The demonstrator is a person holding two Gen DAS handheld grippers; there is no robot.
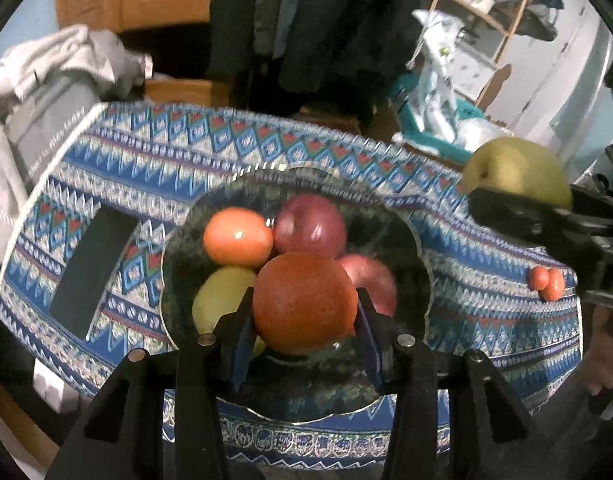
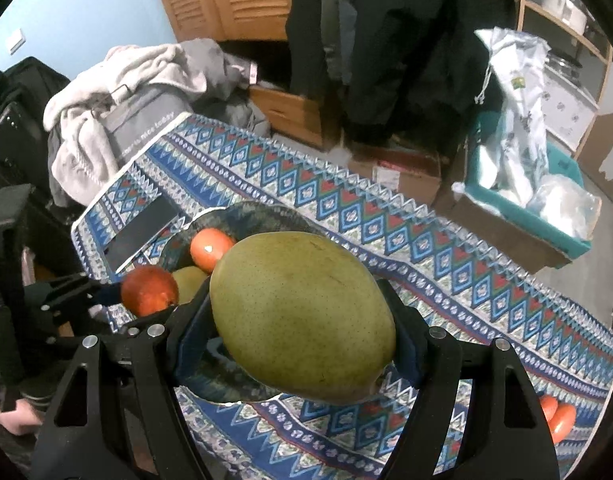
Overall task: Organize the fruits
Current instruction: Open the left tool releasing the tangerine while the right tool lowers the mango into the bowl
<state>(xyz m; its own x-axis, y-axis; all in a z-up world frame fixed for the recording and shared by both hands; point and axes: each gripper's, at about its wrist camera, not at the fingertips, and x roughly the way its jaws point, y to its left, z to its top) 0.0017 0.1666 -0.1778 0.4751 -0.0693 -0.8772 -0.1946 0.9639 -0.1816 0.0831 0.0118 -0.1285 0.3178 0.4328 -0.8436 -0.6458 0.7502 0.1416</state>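
Left gripper (image 1: 304, 304) clamped on orange (image 1: 304, 300) above bowl (image 1: 420, 240); right gripper (image 2: 302, 320) clamped on mango (image 2: 302, 316), bowl's 3 o'clock.

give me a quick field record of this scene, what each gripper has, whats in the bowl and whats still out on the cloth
left gripper: shut on an orange, held over the bowl
right gripper: shut on a green mango, above the bowl's near edge
glass bowl: holds a tomato, two red apples, a yellow-green fruit
patterned cloth: covers the table
still on cloth: two small red tomatoes, touching each other, off to the right of the bowl
other: dark phone flat on the cloth, left of the bowl
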